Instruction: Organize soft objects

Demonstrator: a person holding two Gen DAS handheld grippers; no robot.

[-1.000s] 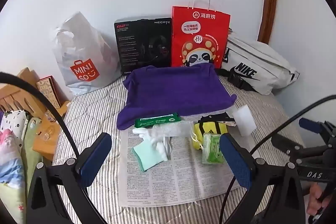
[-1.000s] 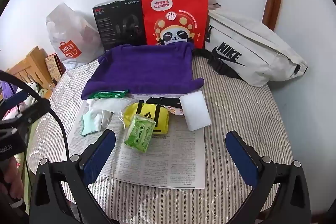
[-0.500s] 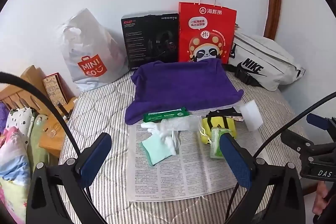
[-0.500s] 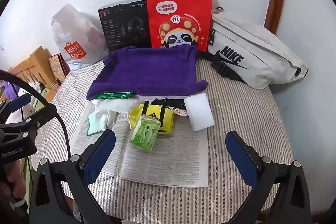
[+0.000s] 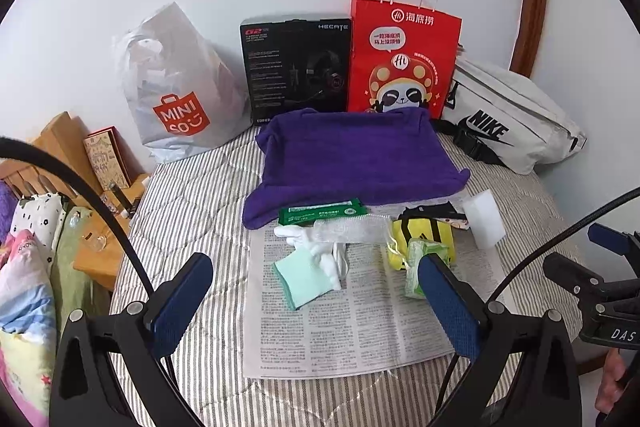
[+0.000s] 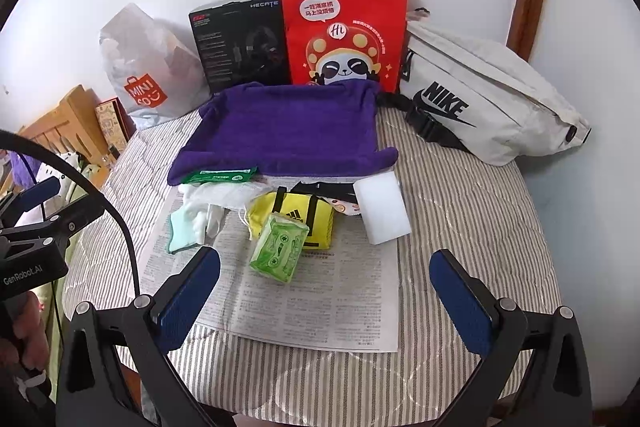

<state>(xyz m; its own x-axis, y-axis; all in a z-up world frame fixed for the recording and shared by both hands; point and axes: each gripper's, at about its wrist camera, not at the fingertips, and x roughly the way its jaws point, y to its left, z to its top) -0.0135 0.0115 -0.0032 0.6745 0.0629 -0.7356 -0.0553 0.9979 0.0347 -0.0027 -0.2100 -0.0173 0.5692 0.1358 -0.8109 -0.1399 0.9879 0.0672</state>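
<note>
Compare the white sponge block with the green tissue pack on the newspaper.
The white sponge block is plain and unprinted; the green tissue pack has a patterned wrapper. The block lies flat at the right edge of the newspaper, partly on the striped cover; the pack leans against the yellow pouch. The block looks larger. Both are untouched by either gripper.

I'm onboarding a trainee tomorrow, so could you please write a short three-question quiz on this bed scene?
1. True or false: both grippers are shut on items.
2. Which item touches the yellow pouch? A) green tissue pack B) Miniso bag C) Nike bag
3. What lies under the small soft items?

Key:
1. False: the left gripper and right gripper are open and empty.
2. A
3. A newspaper.
</note>
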